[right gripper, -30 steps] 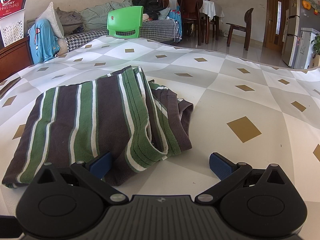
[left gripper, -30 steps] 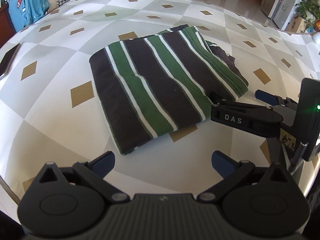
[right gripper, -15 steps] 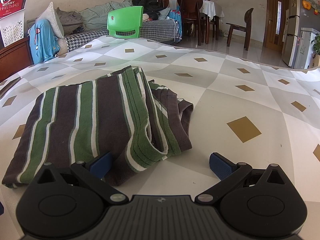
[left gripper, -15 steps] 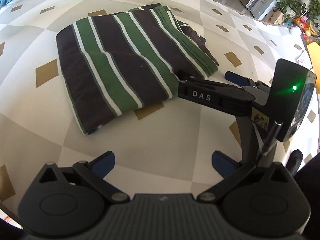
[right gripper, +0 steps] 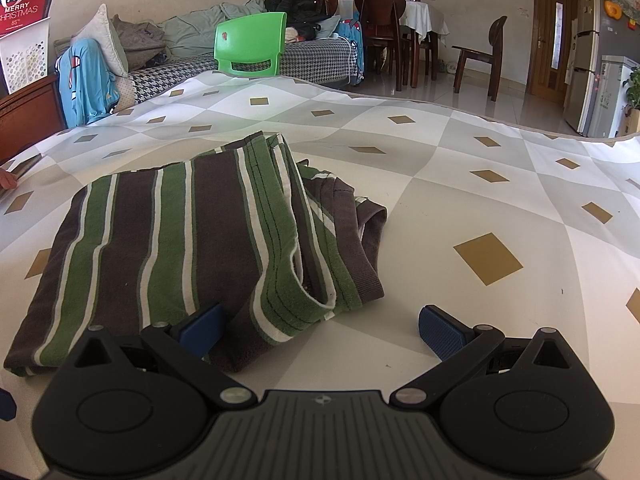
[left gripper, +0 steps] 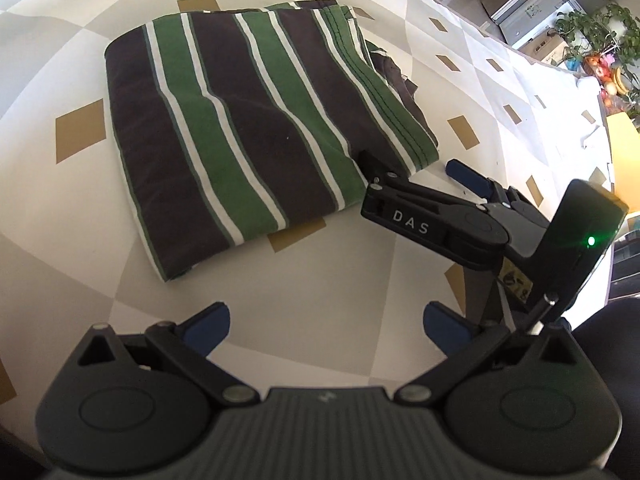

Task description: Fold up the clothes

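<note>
A folded green, brown and white striped garment [left gripper: 248, 116] lies flat on the patterned table cloth [left gripper: 280, 320]. It also shows in the right wrist view [right gripper: 192, 240], with a loose hem and a brown sleeve bunched at its right side. My left gripper [left gripper: 324, 324] is open and empty, held above the table short of the garment's near edge. My right gripper [right gripper: 320, 328] is open, low at the garment's near right corner; one finger lies over the cloth, the other beside it. It appears in the left wrist view [left gripper: 420, 172] too.
A green plastic chair [right gripper: 250, 46] and a couch with piled clothes [right gripper: 160, 48] stand beyond the table's far edge. Dining chairs [right gripper: 476, 56], a door and a fridge [right gripper: 600, 60] are at the right. The table cloth extends wide to the right of the garment.
My left gripper has pulled back and risen, so the garment now sits farther away and more to the left in its view. The right gripper and the garment have not moved.
</note>
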The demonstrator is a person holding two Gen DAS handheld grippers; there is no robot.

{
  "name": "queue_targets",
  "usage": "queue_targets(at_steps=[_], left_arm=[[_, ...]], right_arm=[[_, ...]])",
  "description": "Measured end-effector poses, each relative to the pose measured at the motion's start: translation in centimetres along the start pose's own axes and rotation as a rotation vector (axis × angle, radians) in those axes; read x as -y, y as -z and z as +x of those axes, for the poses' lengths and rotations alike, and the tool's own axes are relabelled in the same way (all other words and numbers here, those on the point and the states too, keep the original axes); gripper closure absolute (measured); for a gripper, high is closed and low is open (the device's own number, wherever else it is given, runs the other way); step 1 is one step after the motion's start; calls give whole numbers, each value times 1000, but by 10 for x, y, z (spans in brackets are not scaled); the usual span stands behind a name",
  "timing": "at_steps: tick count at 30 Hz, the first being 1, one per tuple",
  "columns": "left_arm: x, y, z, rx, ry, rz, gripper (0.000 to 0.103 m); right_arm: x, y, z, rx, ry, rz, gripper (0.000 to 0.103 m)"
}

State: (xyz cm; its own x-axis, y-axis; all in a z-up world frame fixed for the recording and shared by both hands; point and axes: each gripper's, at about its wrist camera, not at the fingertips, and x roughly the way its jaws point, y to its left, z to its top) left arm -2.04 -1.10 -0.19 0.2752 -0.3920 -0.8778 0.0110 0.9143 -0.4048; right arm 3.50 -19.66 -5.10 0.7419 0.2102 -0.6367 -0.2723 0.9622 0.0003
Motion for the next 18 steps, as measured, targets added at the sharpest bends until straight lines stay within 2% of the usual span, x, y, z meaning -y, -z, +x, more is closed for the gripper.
queue_targets(at_steps=[9,18], left_arm=[[9,4,15,-57,11,29,0],[21,8,19,-66,21,59,0]], right_arm=[[0,0,0,0,0,0,0],[0,0,0,0,0,0,0]])
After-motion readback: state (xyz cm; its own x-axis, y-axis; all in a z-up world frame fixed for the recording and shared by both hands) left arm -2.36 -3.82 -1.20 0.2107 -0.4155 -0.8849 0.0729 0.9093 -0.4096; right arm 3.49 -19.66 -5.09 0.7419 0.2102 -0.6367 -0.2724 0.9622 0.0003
